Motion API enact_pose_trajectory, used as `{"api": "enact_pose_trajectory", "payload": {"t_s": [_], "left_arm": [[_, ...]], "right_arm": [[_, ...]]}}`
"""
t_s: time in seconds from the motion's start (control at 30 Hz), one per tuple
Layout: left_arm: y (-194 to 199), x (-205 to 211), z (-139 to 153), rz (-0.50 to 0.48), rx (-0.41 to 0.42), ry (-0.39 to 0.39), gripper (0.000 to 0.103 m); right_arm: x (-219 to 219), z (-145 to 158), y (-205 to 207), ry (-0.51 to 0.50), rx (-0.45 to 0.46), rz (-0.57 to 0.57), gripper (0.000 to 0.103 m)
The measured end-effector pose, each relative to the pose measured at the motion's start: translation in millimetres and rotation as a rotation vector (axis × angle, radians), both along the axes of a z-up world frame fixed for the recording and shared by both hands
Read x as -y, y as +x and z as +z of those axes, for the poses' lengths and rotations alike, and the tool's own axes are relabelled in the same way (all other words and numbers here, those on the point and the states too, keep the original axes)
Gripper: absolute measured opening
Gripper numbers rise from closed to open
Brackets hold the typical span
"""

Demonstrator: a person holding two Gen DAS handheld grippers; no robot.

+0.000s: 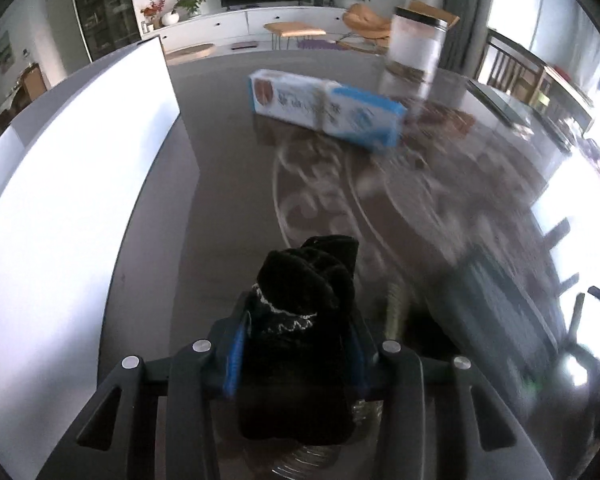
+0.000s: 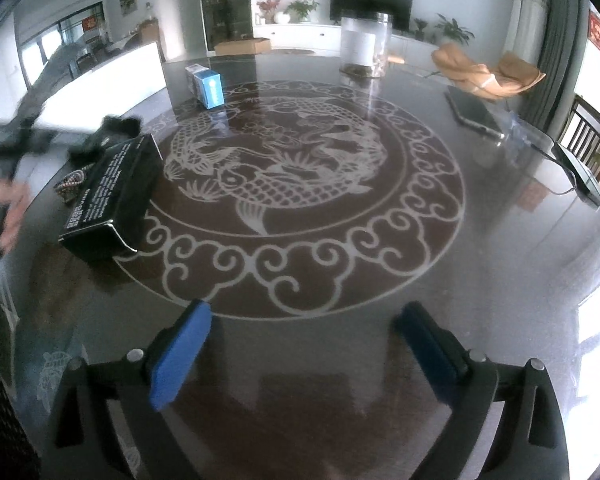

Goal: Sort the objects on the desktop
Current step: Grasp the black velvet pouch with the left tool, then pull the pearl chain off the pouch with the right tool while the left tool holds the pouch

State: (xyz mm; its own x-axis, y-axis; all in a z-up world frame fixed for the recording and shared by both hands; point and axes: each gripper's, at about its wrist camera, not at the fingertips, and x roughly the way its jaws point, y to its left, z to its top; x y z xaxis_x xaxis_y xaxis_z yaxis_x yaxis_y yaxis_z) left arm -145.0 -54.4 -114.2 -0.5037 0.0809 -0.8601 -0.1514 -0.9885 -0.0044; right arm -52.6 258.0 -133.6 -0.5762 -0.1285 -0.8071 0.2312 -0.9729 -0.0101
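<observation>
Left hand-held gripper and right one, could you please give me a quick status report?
Left hand-held gripper shut on black fuzzy item. Right hand-held gripper open, empty, over glass table. Black box beside left; nothing blocking.

My left gripper (image 2: 16, 140) smears into blur at the frame's left edge; black cloth (image 1: 300, 320) hides its pads in the left wrist view.

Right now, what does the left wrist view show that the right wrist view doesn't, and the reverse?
Left wrist only: the left gripper shut on a black fuzzy cloth, seen close up.

Right wrist only: the right gripper open and empty, a black box with white print, a beaded item behind it, and a dark flat device.

Both: the patterned glass table, the blue-and-white box, the clear jar and the white board.
</observation>
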Motion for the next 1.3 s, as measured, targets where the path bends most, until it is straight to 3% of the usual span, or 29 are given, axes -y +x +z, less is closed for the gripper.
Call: {"api": "enact_pose_trajectory", "payload": {"t_s": [0.2,0.27,0.3,0.33,0.67,0.7,0.77,0.9,0.97,1.07,1.17,1.3], "left_arm": [[56,6,2,-0.025,0.028,0.073,0.043],[67,14,3,-0.006,0.031,0.134,0.049],[73,18,3,0.016,0.026,0.142,0.060],[72,20,1,0.034,0.022,0.141,0.070],[93,31,-6,0.065,-0.005,0.081,0.080],[89,29,-7,0.061,-0.007,0.074,0.081],[89,30,-7,0.059,-0.013,0.069,0.082],[85,32,-7,0.060,-0.015,0.080,0.084],[86,34,-6,0.063,-0.016,0.098,0.084],[86,35,-6,0.054,-0.013,0.100,0.084],[85,33,-7,0.046,-0.008,0.093,0.086],[81,37,-6,0.064,-0.003,0.096,0.086]], "right_arm": [[-1,0,0,0.001,0.000,-0.001,0.097],[-1,-1,-1,0.000,0.002,-0.003,0.098],[-2,-1,-1,0.001,0.003,-0.006,0.098],[-2,-1,-1,0.001,0.004,-0.008,0.099],[0,2,6,-0.001,-0.015,-0.048,0.103],[7,4,13,-0.075,0.002,-0.037,0.103],[32,4,24,-0.128,0.028,0.026,0.103],[100,3,25,-0.035,0.019,0.173,0.103],[112,6,9,0.039,-0.019,0.149,0.103],[97,16,-24,-0.033,-0.050,0.040,0.102],[78,27,-42,-0.034,-0.081,-0.082,0.102],[81,36,-27,-0.161,-0.018,-0.039,0.103]]}}
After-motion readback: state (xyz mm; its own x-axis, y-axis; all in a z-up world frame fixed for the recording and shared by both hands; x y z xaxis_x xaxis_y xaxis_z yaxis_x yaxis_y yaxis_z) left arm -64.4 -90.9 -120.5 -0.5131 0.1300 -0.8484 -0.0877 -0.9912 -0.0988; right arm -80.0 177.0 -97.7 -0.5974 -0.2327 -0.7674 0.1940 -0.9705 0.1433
